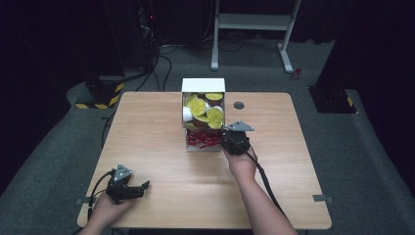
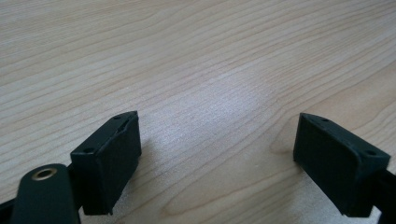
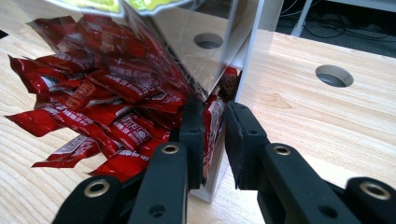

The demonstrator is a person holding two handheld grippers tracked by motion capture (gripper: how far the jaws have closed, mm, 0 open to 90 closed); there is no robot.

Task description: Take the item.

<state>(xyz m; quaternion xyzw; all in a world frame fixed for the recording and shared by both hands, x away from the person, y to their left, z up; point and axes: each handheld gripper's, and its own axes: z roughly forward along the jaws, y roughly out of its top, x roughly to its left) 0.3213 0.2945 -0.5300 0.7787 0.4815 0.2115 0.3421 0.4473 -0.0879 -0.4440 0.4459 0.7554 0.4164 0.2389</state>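
A white dispenser box [image 1: 203, 84] stands at the far middle of the wooden table [image 1: 161, 161]. Its upper part holds several yellow-lidded cups [image 1: 203, 108], and red sachets [image 1: 201, 139] lie in its open lower tray. My right gripper [image 1: 223, 142] reaches into the tray's right front corner. In the right gripper view my right gripper [image 3: 215, 126] has its jaws close together, with a red sachet [image 3: 214, 116] pinched upright between them beside the tray's white side wall [image 3: 250, 56]. My left gripper [image 1: 142, 187] rests open near the front left. My left gripper [image 2: 217, 149] has only bare wood between its jaws.
A round cable hole [image 1: 239, 105] lies in the table just right of the box. A white frame stand [image 1: 254, 22] is on the floor beyond the far edge. A black cable [image 1: 266, 181] trails from the right gripper along the forearm.
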